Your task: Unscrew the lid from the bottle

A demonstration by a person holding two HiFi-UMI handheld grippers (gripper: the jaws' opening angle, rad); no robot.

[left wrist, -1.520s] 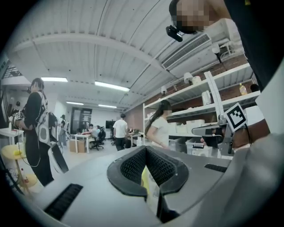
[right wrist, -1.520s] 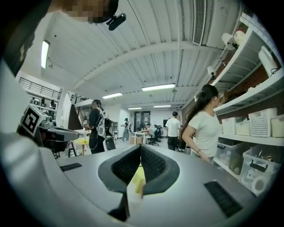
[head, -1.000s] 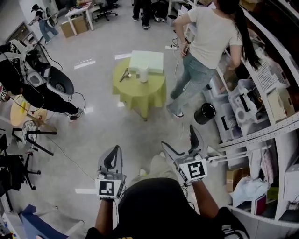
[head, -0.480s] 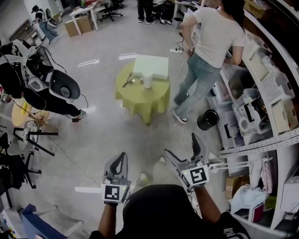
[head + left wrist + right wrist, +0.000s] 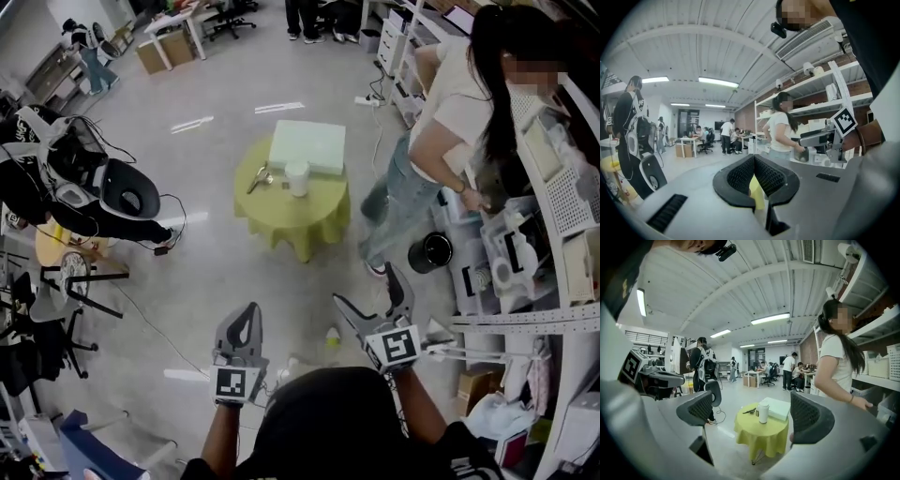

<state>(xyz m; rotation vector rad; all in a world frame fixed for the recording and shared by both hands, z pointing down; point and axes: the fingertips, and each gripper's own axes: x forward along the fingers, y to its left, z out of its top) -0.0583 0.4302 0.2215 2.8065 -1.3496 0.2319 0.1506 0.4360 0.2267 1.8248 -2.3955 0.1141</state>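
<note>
Shelving point(image 5: 567, 234) flanks a person point(image 5: 450, 122) beside the yellow table point(image 5: 298, 223) holding the bottle point(image 5: 297, 178).

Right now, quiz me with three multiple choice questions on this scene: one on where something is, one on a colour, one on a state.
1. Where does the bottle stand? A on the floor; B on the round table; C on a shelf.
2. What colour is the cloth over that table? A red; B blue; C yellow-green.
3. How do the fingers of the right gripper stand? A apart, empty; B shut on the bottle; C shut on a rag.
Answers: B, the head view shows it upright on the tabletop beside a pale box; C, the cloth shows yellow-green in both views; A, the right gripper view shows a wide gap, with the table far beyond.
</note>
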